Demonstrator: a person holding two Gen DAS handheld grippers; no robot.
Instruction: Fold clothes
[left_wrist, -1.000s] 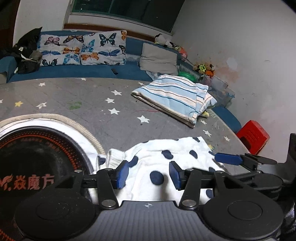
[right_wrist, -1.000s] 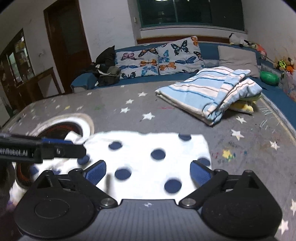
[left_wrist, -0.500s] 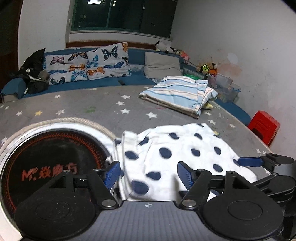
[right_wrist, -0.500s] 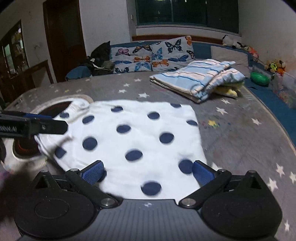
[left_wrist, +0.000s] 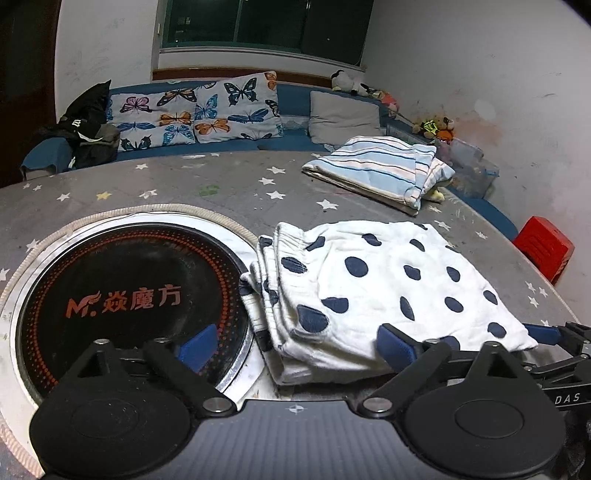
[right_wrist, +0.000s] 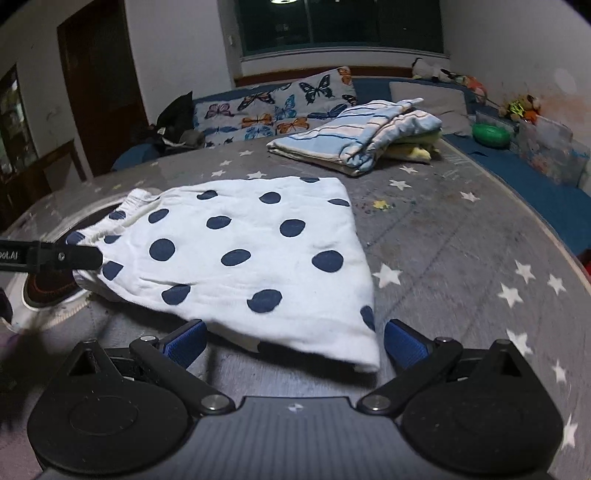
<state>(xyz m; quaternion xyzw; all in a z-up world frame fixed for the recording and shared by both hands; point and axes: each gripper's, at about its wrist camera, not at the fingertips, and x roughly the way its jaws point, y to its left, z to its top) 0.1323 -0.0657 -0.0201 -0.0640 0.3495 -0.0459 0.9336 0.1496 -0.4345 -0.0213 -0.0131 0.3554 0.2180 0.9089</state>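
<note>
Left gripper (left_wrist: 295, 341): jaws opening, now wide. The near edge of the dotted garment (left_wrist: 373, 291) lies between its blue pads but nothing presses on it. Right gripper (right_wrist: 293, 341): jaws wide too, the near right corner of the same garment lying between the pads, not pinched.

Garment lies folded flat on the grey star-print table (right_wrist: 461, 258), directly ahead of both grippers. Long axis runs left-right across them. Elastic waistband end (left_wrist: 273, 266) is on the left, overlapping the rim of the round black hotplate (left_wrist: 129, 295); plain end is on the right. So the left gripper is nearer the waistband stack, the right nearer the free corner. My read: any next fold or lift starts from those two near ends.

Left view only: the stacked layers at the waistband, plus the right gripper's finger (left_wrist: 543, 334) poking in at the far right. Right view only: the full top face, smooth, and the left gripper's finger (right_wrist: 51, 254) touching or just over the waistband end, can't tell which.

Farther back: folded striped blanket (right_wrist: 354, 144), then butterfly pillows (left_wrist: 195, 110) on the blue sofa.
</note>
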